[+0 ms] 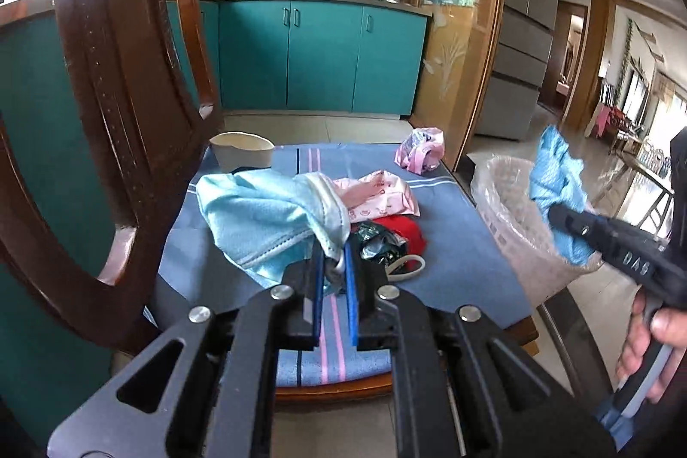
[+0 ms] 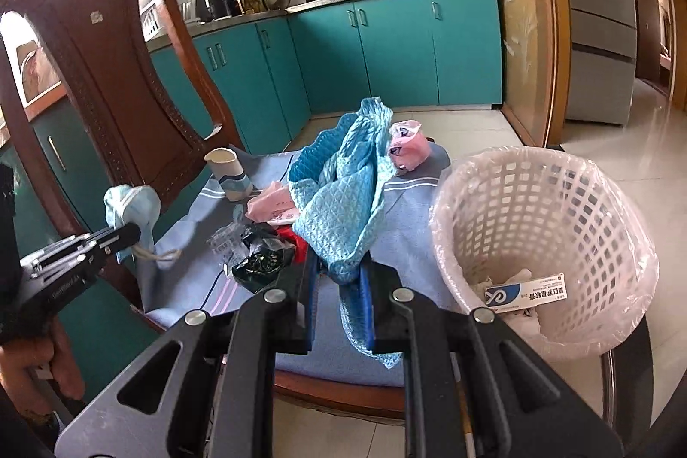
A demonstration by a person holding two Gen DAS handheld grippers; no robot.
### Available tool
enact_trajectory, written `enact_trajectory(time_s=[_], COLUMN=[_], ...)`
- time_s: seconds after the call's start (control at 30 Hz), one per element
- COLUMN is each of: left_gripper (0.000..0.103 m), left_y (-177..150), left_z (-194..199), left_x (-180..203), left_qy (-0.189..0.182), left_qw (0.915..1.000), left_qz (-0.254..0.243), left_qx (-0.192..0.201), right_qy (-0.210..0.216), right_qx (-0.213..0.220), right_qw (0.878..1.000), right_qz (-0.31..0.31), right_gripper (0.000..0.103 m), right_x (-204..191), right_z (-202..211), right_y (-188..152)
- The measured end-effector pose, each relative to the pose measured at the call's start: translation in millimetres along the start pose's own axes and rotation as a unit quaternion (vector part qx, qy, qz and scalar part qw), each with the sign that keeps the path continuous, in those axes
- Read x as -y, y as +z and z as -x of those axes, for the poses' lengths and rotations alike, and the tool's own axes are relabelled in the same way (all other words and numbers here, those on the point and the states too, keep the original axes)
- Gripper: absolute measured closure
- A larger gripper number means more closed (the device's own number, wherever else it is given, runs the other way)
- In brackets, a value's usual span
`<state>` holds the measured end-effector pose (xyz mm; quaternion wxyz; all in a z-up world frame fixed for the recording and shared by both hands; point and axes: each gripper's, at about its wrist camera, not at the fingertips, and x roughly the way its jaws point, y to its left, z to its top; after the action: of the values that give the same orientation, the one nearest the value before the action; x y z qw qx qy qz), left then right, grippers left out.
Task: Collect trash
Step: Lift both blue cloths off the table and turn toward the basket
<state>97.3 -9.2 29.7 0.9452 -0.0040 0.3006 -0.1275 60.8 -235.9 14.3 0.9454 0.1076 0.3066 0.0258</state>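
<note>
My left gripper (image 1: pixel 332 265) is shut on a light blue face mask (image 1: pixel 266 217) and holds it above the chair seat; it also shows in the right wrist view (image 2: pixel 129 207). My right gripper (image 2: pixel 339 265) is shut on a blue quilted cloth (image 2: pixel 343 183), held up beside the white lined basket (image 2: pixel 536 226); the cloth shows in the left wrist view (image 1: pixel 558 179) over the basket (image 1: pixel 506 209). On the blue seat cloth (image 1: pixel 451 243) lie a pink wrapper (image 1: pixel 378 196), a red item (image 1: pixel 403 232), a dark crumpled wrapper (image 1: pixel 380 245) and a pink bag (image 1: pixel 421 149).
A paper cup (image 1: pixel 242 151) stands at the seat's back left. The wooden chair back (image 1: pixel 120 71) rises close on the left. A medicine box (image 2: pixel 524 292) lies in the basket. Teal kitchen cabinets (image 1: pixel 322 59) stand behind; tiled floor lies to the right.
</note>
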Motion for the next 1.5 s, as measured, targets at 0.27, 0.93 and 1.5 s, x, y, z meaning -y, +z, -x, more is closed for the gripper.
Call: enact_trajectory(time_s=[0.27,0.93,1.5], left_gripper=[0.093,0.093,0.093], left_y=[0,3,2], left_z=[2,-1,-2], left_x=[2,7,7], left_qy=[-0.002,-0.008,-0.005], left_qw=[1.0000,0.9999,0.9999], left_qz=[0.004,-0.004,0.000], left_qx=[-0.004,-0.010,-0.012], right_qy=[0.000,-0.002,-0.016], right_qx=[0.000,-0.001,0.011], right_qw=[1.000,1.000,1.000], right_qz=[0.001,0.002,-0.003], right_gripper=[0.086,0.086,0.086], right_x=[0,2,12], right_z=[-4,-4,1], right_y=[-1,-1,3])
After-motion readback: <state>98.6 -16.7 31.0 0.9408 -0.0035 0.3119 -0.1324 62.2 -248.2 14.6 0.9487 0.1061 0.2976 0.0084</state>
